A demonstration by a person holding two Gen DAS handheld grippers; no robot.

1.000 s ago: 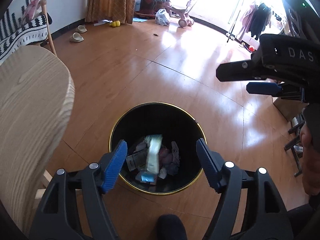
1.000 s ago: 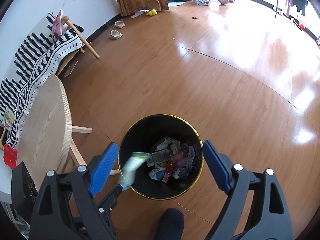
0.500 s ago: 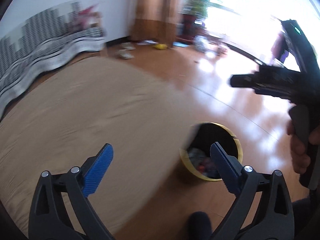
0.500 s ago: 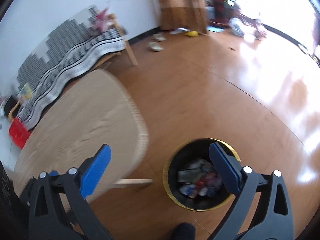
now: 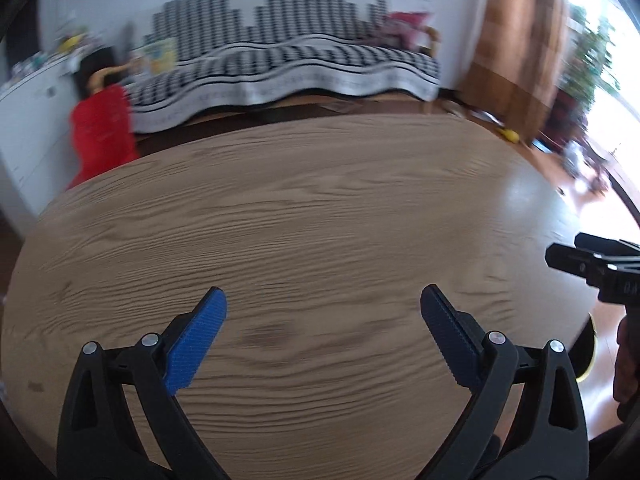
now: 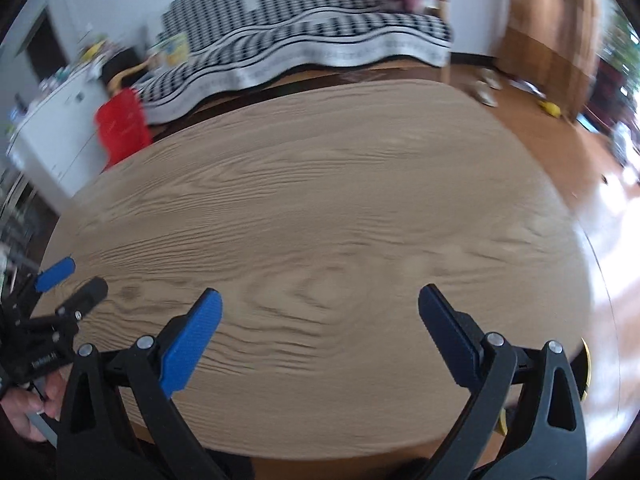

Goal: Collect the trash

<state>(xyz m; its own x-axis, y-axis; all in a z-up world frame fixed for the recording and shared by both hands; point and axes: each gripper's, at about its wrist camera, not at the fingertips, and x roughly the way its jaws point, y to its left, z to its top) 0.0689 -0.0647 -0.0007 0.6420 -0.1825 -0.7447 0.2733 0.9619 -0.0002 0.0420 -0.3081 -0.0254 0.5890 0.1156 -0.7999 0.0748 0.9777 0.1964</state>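
My left gripper [image 5: 322, 312] is open and empty above a round light-wood table [image 5: 320, 220]. My right gripper [image 6: 318, 310] is open and empty above the same table [image 6: 320, 200]. The left gripper also shows at the left edge of the right wrist view [image 6: 60, 284]. The right gripper's body shows at the right edge of the left wrist view [image 5: 600, 268]. Only a sliver of the black trash bin with a gold rim [image 5: 588, 352] shows at the table's right edge; it also shows in the right wrist view [image 6: 585, 368]. No trash shows on the table.
A bench with a black-and-white patterned cover [image 5: 288, 60] stands behind the table by the wall. A red object [image 5: 102, 132] sits at its left next to a white cabinet [image 6: 52, 128]. Brown curtains [image 5: 516, 40] and sunlit wood floor [image 6: 600, 184] lie at the right.
Both grippers have swung left and up from over the trash bin to over the table. A piece of trash dropped into the bin a second ago. The bin has slid to the right edge.
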